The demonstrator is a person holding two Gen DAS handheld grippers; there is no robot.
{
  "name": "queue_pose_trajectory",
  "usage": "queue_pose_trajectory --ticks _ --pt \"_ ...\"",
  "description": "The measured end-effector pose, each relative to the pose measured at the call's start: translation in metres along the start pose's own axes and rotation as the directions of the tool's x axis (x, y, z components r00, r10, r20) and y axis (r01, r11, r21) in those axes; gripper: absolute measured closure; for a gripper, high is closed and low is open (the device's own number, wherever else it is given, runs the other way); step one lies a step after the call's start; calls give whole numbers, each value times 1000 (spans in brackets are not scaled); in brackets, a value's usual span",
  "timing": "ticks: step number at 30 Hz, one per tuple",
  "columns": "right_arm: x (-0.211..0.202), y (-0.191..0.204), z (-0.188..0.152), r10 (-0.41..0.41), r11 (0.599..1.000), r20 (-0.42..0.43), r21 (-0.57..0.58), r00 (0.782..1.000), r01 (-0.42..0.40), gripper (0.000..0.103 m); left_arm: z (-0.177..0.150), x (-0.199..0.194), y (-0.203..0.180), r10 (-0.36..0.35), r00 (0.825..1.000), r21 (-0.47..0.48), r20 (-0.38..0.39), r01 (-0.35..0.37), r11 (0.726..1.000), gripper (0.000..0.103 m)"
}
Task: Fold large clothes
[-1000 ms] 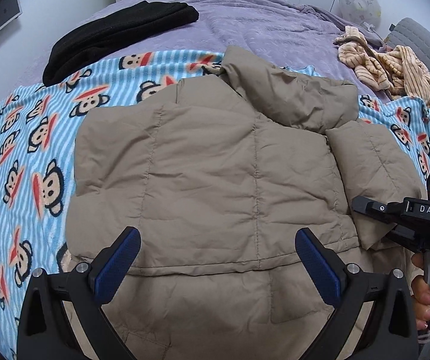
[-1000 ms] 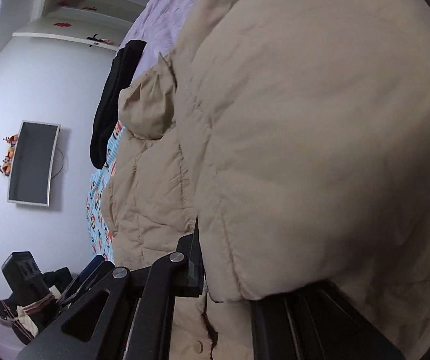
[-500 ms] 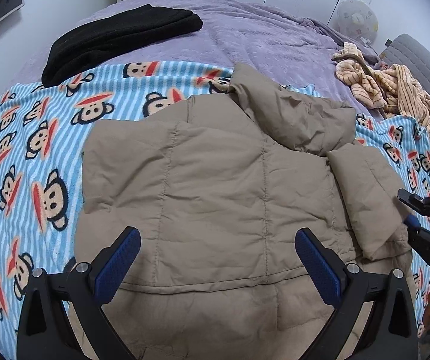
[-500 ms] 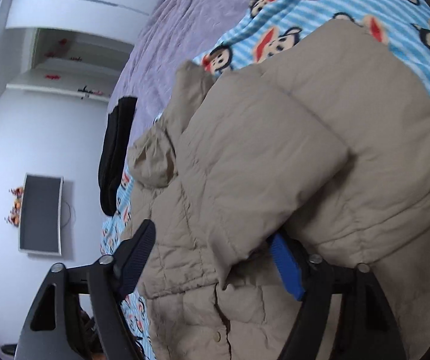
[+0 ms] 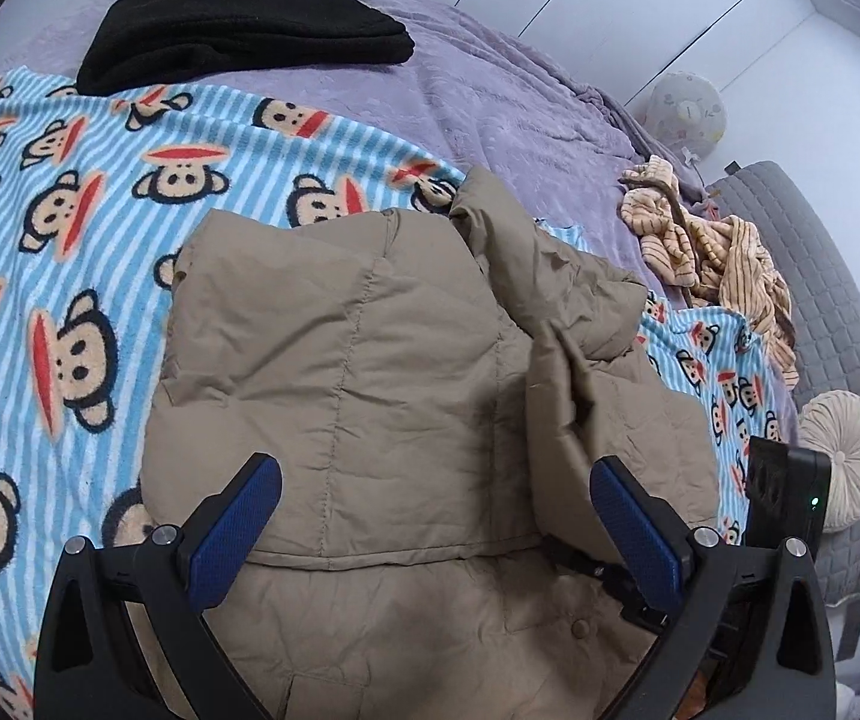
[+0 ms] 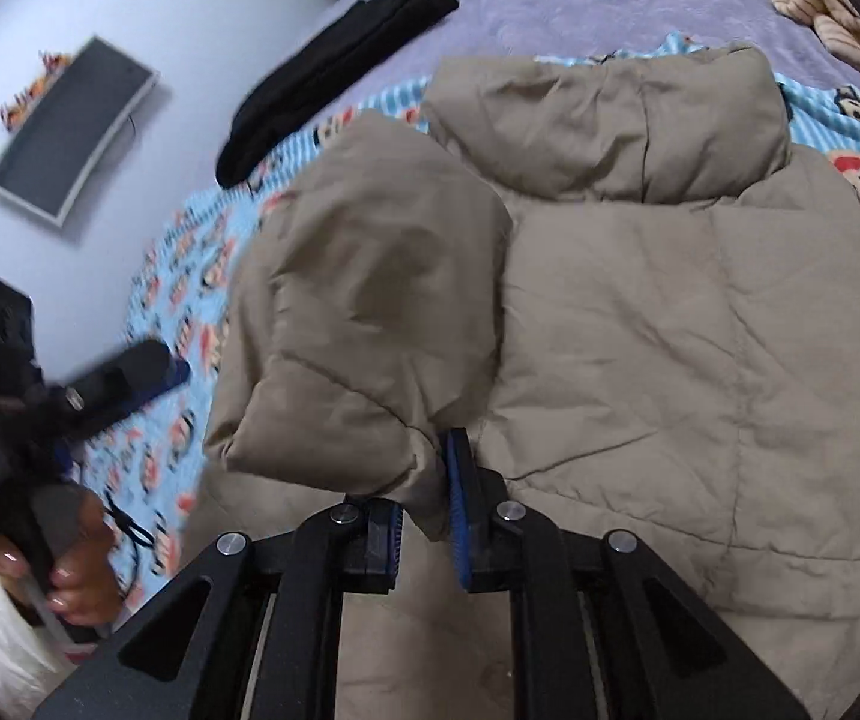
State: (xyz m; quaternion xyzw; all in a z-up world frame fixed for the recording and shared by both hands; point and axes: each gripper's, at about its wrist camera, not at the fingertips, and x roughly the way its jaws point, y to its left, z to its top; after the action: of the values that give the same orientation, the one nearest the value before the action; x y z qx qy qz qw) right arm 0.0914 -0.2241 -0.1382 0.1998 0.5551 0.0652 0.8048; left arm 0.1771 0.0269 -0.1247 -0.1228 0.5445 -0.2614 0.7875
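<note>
A black garment (image 5: 243, 30) lies far left on the bed (image 5: 490, 90). The left gripper (image 5: 430, 534) hovers over the tan puffer jacket (image 5: 369, 372) with jaws wide apart (touching nothing). The jacket is spread on a monkey-print blanket (image 5: 39, 210). The right gripper (image 6: 423, 516) has its jaws clamped on the jacket's sleeve (image 6: 357, 324).

Your left claw (image 5: 430, 531) is wide open above the puffy tan coat (image 5: 405, 372). The coat lies on the monkey blanket (image 5: 69, 240) on the bed (image 5: 520, 108). A black cloth (image 5: 243, 30) and a striped cloth (image 5: 712, 246) sit farther back.
</note>
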Motion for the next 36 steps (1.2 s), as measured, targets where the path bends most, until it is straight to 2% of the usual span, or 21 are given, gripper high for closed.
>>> queue_pose_trajectory --ticks 1,2,3,5,7,10,11,12,13,14,15,17,19,22,26,27,29,31,36 --pt "3 2 -3 -21 1000 -23 -7 1000 21 82 -1 3 0 -13 1000 -3 -14 13 1000 0" --pt "2 2 -6 -16 1000 -35 -6 999 16 69 -2 7 -2 -26 999 -2 -27 26 1000 0" --pt "-3 1 -9 1 1000 -35 -1 999 -1 62 -3 10 -5 -44 998 4 -42 44 999 0" --pt "-14 -5 -15 27 1000 -22 12 999 -26 27 -5 21 -13 -90 993 18 -78 92 996 0" --pt "-34 -17 -23 35 999 9 33 999 -36 26 -7 34 -22 -114 987 28 -113 118 993 0" --pt "-60 -46 -40 -45 994 43 103 998 40 26 -9 61 -32 -79 985 48 -156 88 995 2" --pt "-67 -58 -46 -71 989 49 136 996 64 27 -9 70 -34 -74 982 50 -175 84 995 17" --pt "-74 -74 -53 -90 981 56 176 994 79 30 -9 80 -37 -78 976 49 -203 90 995 46" --pt "-76 -88 -57 -102 973 52 213 993 89 51 -9 91 -40 -83 967 41 -242 95 995 63" --pt "-79 -103 -63 -122 961 38 253 992 109 77 -9 101 -43 -82 958 31 -275 94 995 90" --pt "-81 -118 -69 -143 950 24 283 989 130 82 -10 106 -47 -78 956 25 -284 89 996 90" --pt "-86 -142 -80 -183 933 11 317 983 170 86 -6 101 -62 -55 970 71 -236 73 995 92" --pt "-86 -159 -83 -213 919 7 340 977 198 90 2 87 -69 -61 983 88 -173 77 993 92" --pt "-91 -171 -73 -251 911 40 347 967 223 91 13 70 -59 -29 993 84 -111 38 996 92" --pt "-99 -180 -47 -393 888 101 298 914 349 91 10 82 -32 49 984 58 -169 -40 998 92" --pt "-94 -190 -43 -400 881 89 313 912 356 91 6 86 -29 69 982 75 -177 -57 996 92" --pt "-85 -211 -45 -358 879 63 360 932 313 96 0 91 -29 107 980 125 -169 -86 988 92" --pt "-80 -225 -50 -330 880 59 381 942 284 100 0 90 -29 124 980 132 -159 -103 986 91" --pt "-82 -215 -50 -339 883 56 363 939 297 100 4 71 -20 184 976 97 -120 -173 980 91"
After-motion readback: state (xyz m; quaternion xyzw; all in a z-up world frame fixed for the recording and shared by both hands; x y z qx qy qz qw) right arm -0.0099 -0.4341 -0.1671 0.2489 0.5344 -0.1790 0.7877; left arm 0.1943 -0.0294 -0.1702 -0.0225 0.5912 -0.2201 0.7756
